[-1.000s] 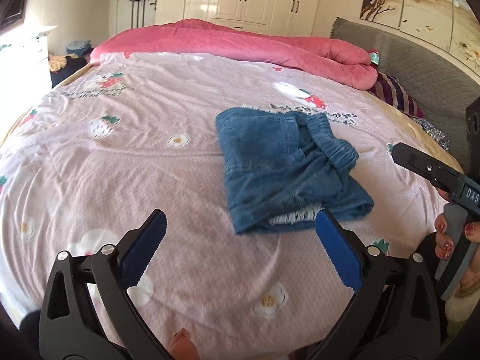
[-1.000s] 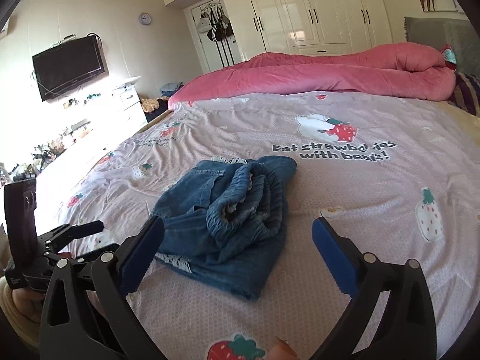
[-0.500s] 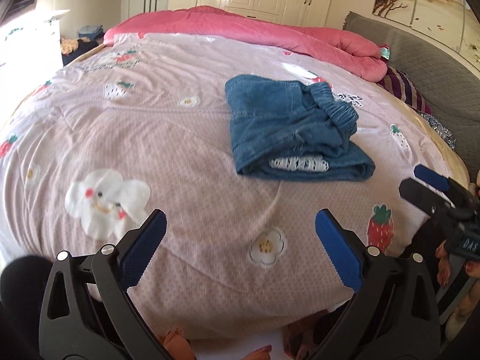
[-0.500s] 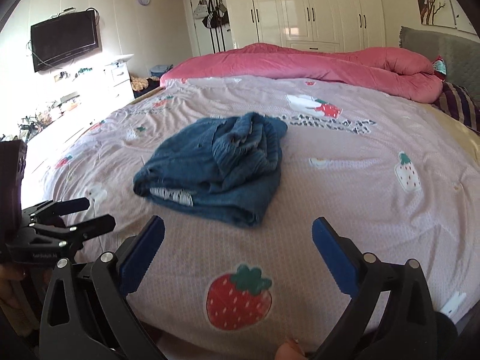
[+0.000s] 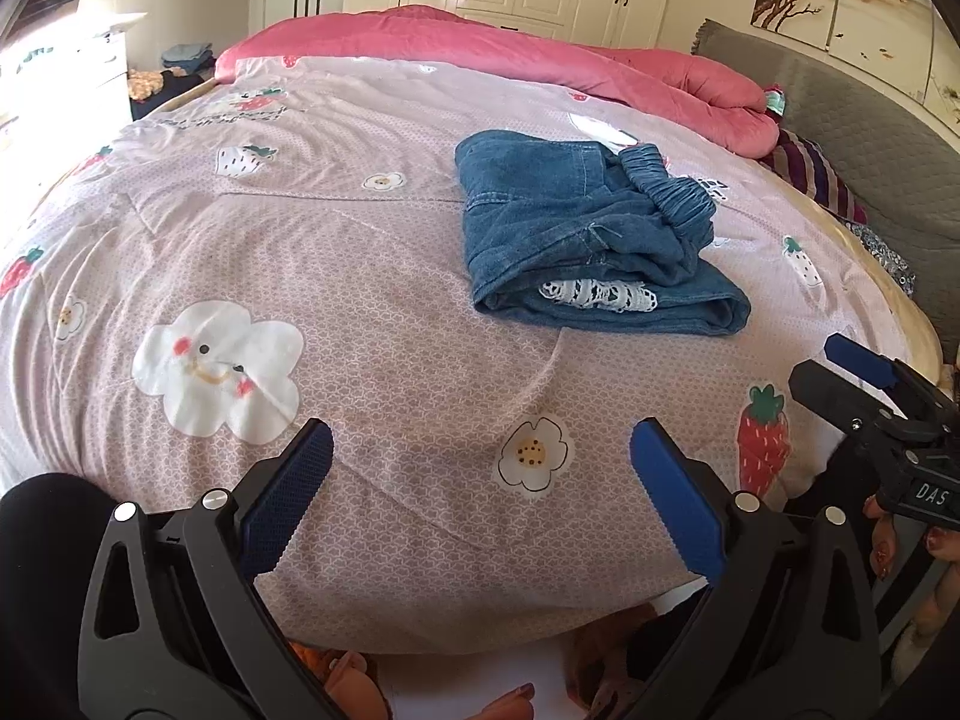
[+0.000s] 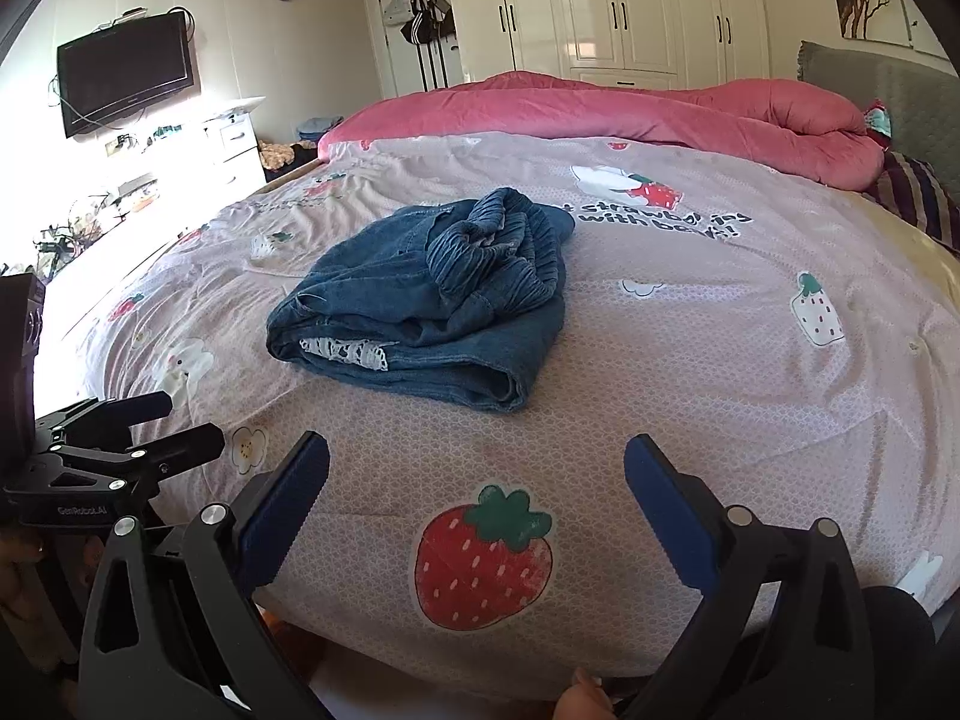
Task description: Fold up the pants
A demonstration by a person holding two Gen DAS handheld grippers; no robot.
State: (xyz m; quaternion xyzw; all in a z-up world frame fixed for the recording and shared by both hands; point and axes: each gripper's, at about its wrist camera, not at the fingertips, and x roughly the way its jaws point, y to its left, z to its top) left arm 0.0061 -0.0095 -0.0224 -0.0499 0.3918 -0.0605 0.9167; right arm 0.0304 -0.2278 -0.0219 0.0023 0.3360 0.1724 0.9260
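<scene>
A pair of blue denim pants (image 5: 576,222) lies folded in a compact bundle on the pink bedspread (image 5: 336,276), with a white lace edge and the elastic waistband showing. It also shows in the right wrist view (image 6: 432,306). My left gripper (image 5: 480,480) is open and empty, held near the bed's front edge, well short of the pants. My right gripper (image 6: 477,492) is open and empty, also at the front edge. The right gripper also shows at the right of the left wrist view (image 5: 870,396), and the left gripper at the left of the right wrist view (image 6: 120,444).
A rolled pink duvet (image 6: 660,114) lies along the far side of the bed. A grey headboard (image 5: 840,108) and striped pillow (image 5: 810,174) stand at the right. White wardrobes (image 6: 630,6), a wall TV (image 6: 126,78) and a dresser (image 6: 234,144) stand beyond.
Both grippers have drawn back from the pants toward the bed's front edge. The pants lie in the same place. Both stay open.
</scene>
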